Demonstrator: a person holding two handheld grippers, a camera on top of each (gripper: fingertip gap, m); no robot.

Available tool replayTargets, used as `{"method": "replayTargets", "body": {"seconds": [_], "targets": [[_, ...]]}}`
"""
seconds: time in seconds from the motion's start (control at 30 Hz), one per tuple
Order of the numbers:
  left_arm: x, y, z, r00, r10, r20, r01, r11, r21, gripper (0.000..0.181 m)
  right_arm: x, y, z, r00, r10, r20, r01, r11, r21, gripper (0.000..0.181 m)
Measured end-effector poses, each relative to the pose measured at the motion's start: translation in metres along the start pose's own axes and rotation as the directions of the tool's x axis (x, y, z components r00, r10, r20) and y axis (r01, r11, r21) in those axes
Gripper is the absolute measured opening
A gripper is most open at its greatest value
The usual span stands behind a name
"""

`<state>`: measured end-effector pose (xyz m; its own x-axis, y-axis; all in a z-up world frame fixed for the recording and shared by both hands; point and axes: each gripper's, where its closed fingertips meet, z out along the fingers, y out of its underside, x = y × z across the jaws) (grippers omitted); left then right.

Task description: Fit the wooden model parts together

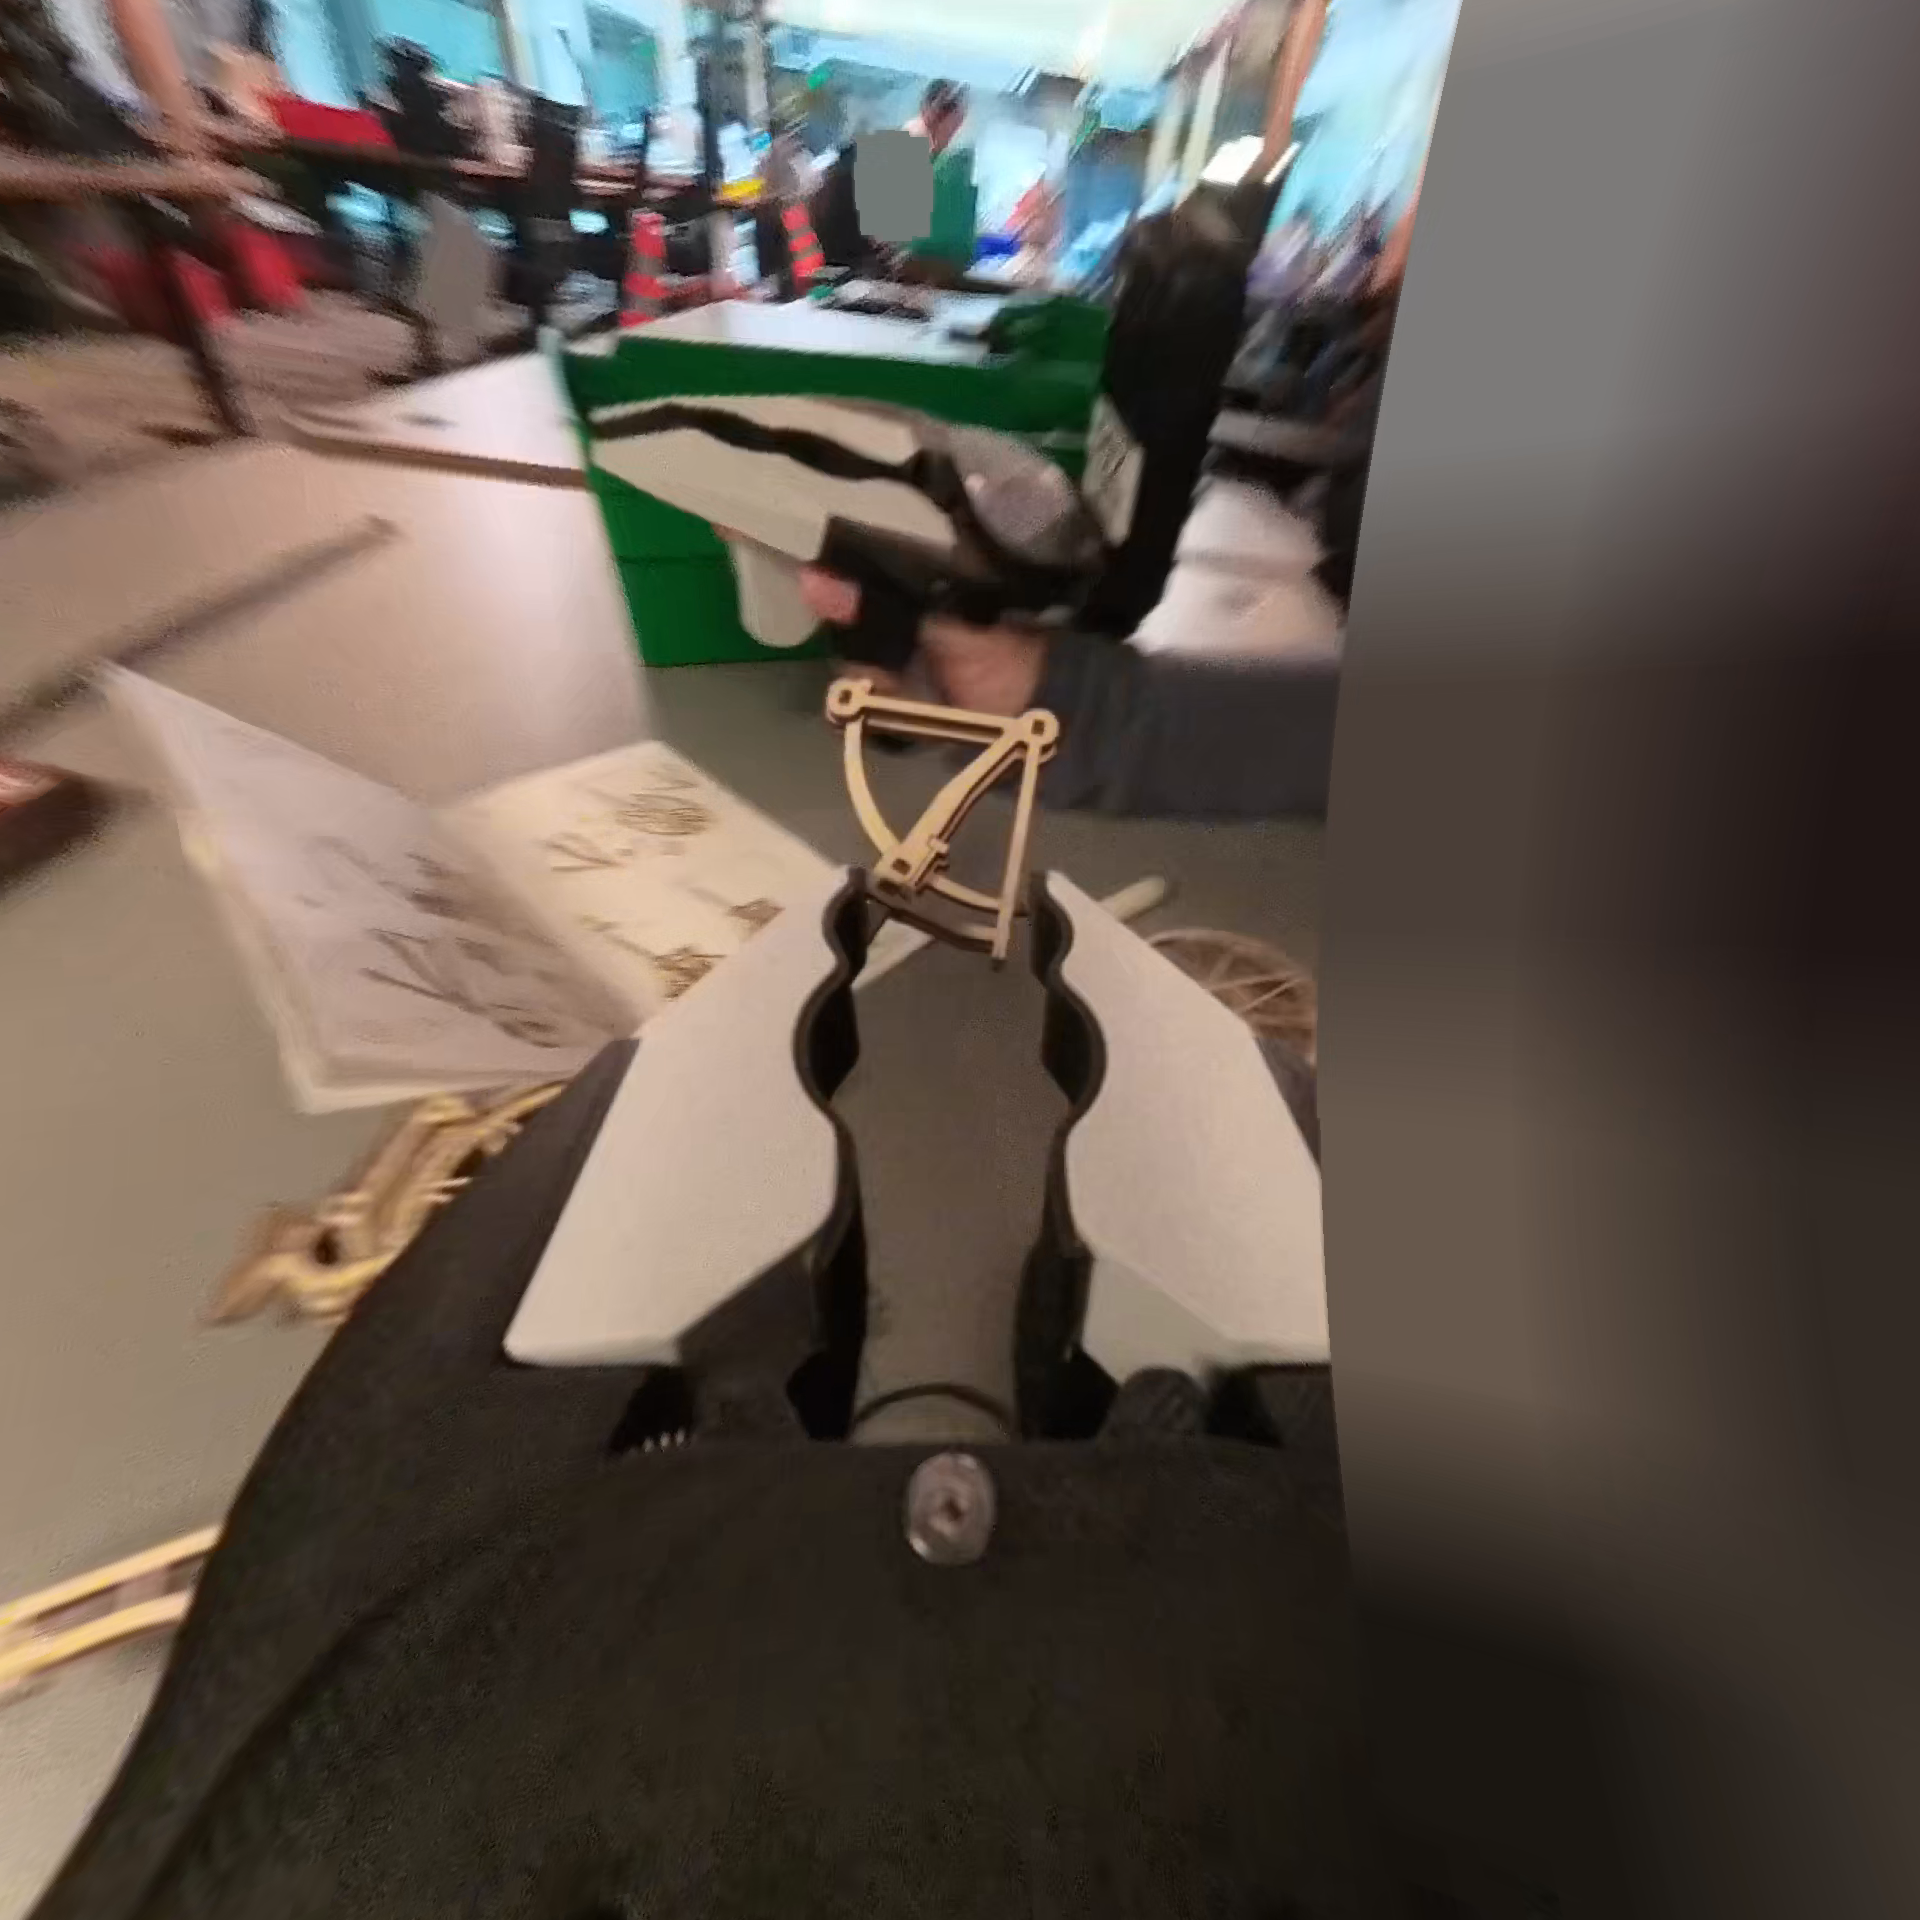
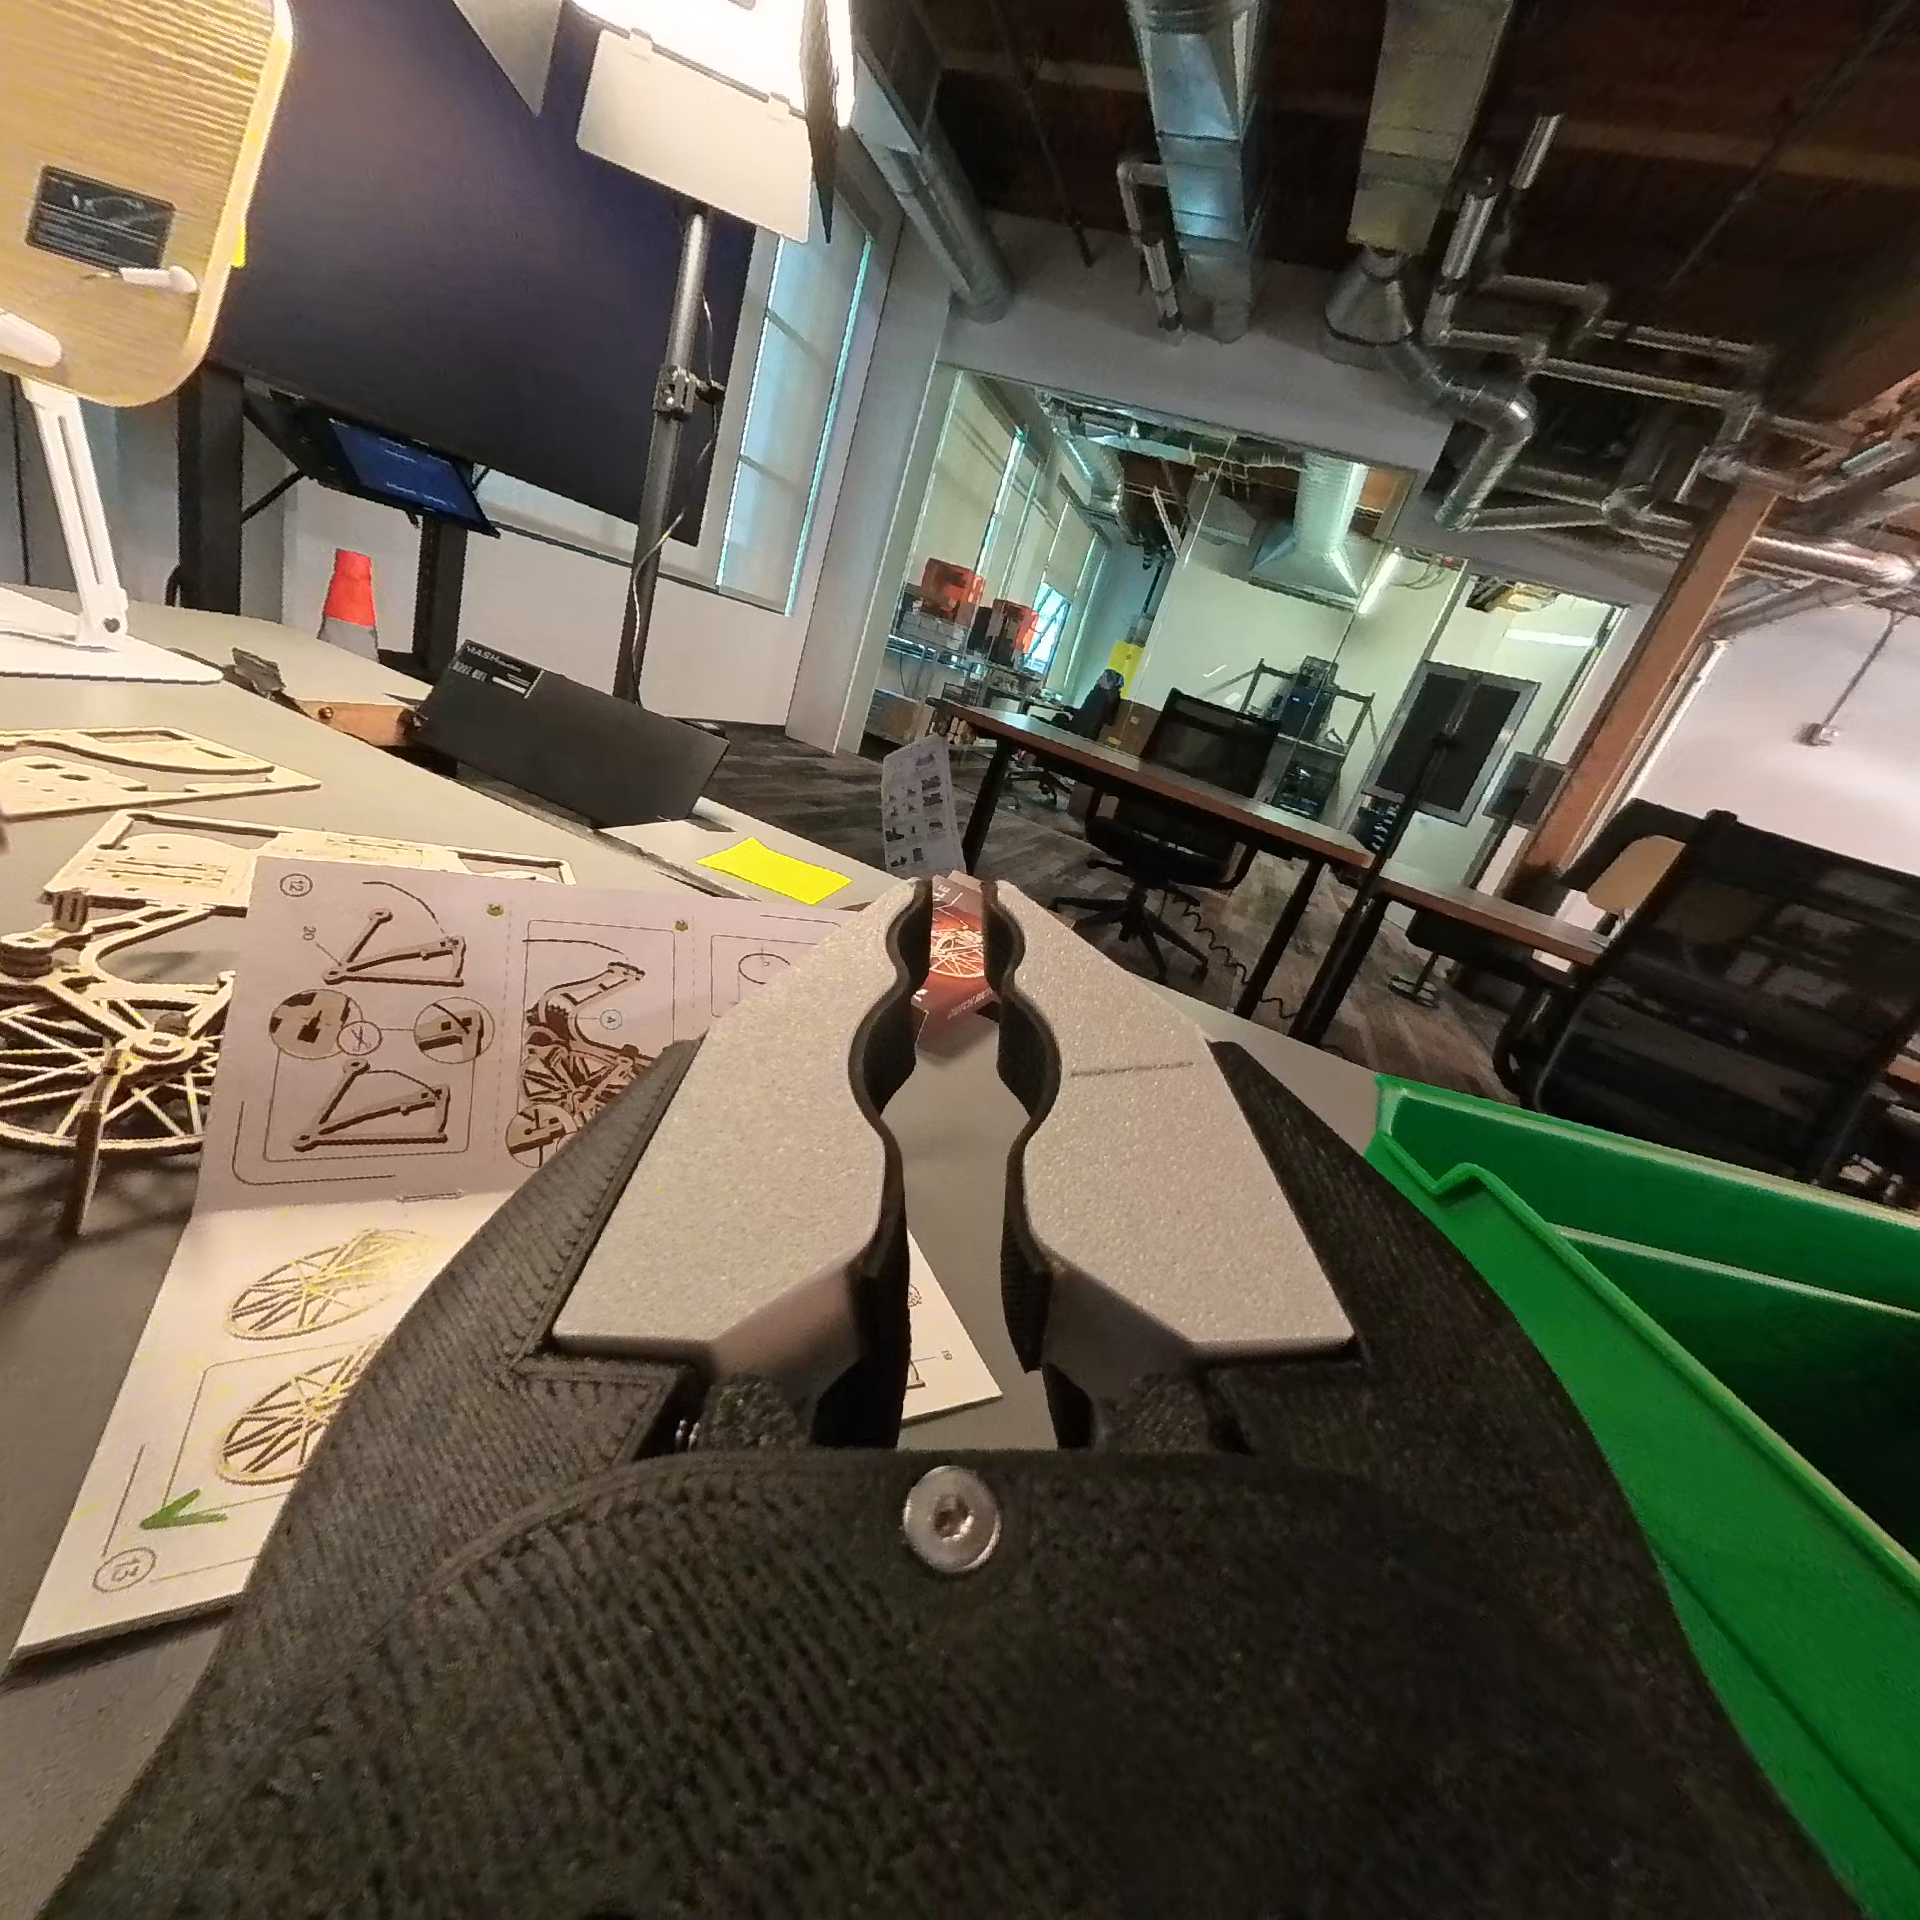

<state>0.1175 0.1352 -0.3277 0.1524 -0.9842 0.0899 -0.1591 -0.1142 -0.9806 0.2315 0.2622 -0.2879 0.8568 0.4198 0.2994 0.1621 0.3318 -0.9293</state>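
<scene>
My left gripper is shut on a fan-shaped wooden frame part and holds it upright above the grey table, with the part's lower arc between the fingertips. A spoked wooden wheel lies just right of it on the table. My right gripper is empty, its jaws a narrow gap apart, low over the table beside the instruction sheet. It also shows in the left wrist view, held by a hand beyond the part. The partly built wheel model stands at the far left.
A green bin sits close on the right and also shows in the left wrist view. Punched wooden sheets, a yellow note and a black box lie further back. Loose wooden parts lie left. A blurred grey mass blocks the left view's right side.
</scene>
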Motion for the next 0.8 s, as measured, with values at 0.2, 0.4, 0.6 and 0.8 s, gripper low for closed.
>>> {"method": "replayTargets", "body": {"seconds": [0.2,0.4,0.6,0.8], "targets": [[-0.009,0.022,0.009,0.823,0.516,0.237,-0.461,0.851,-0.249,0.030,0.000,0.000,0.000,1.000,0.000,-0.001,0.000,1.000,0.001,0.006],[-0.002,0.010,0.004,0.320,0.903,0.286,-0.812,0.417,-0.408,0.030,0.000,0.000,0.000,1.000,-0.001,0.000,0.001,1.000,0.000,0.006],[0.012,0.012,0.010,-0.033,0.978,0.207,-0.862,0.077,-0.501,0.030,0.000,0.000,0.000,1.000,-0.002,0.000,0.002,1.000,0.000,0.006],[0.018,0.012,0.012,-0.231,0.961,0.154,-0.834,-0.114,-0.540,0.030,0.000,0.000,0.000,1.000,-0.002,-0.001,0.002,1.000,0.000,0.006]]}}
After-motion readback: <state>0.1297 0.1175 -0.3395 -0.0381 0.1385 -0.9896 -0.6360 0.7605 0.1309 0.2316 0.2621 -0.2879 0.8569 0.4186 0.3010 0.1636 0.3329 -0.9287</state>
